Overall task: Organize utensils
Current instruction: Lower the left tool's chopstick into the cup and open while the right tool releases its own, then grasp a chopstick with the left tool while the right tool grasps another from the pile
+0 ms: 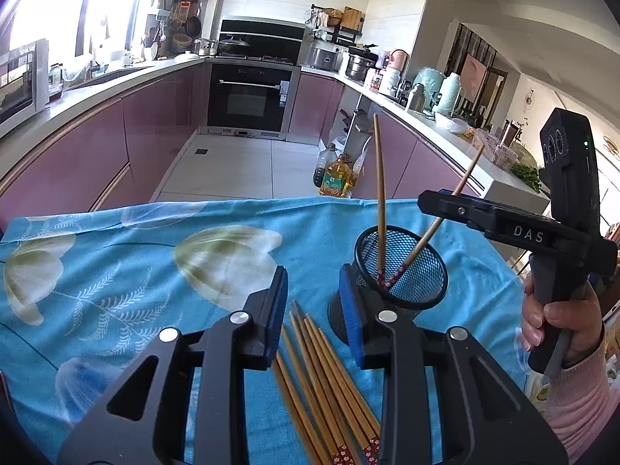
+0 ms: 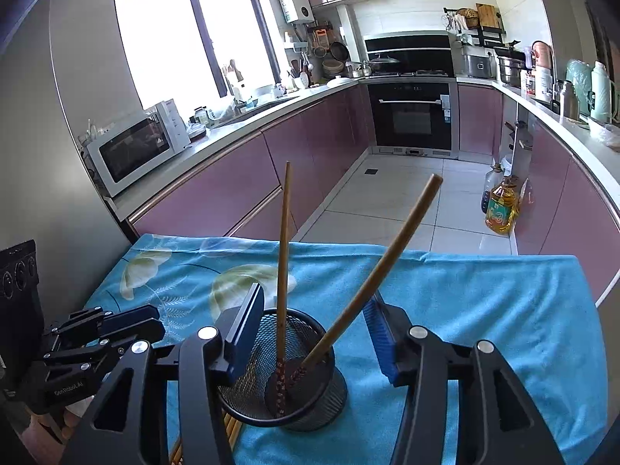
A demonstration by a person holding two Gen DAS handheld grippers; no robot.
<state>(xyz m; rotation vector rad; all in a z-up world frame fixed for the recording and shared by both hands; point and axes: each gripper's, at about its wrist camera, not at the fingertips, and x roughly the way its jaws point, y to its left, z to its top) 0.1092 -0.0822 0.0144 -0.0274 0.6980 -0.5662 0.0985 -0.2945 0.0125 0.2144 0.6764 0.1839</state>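
Note:
A black mesh holder stands on the blue flowered cloth. Two wooden chopsticks stand in the holder: one nearly upright, the other leaning right. Several more chopsticks lie flat on the cloth, just left of the holder. My left gripper hovers open over their tips, its pads touching nothing. My right gripper is open above the holder. The leaning chopstick passes between its fingers, close to the right pad, not clamped.
The cloth's far edge drops to a tiled floor where oil bottles stand. Pink cabinets line both sides. A microwave sits on the left counter. A hand in a pink sleeve holds the right gripper's handle.

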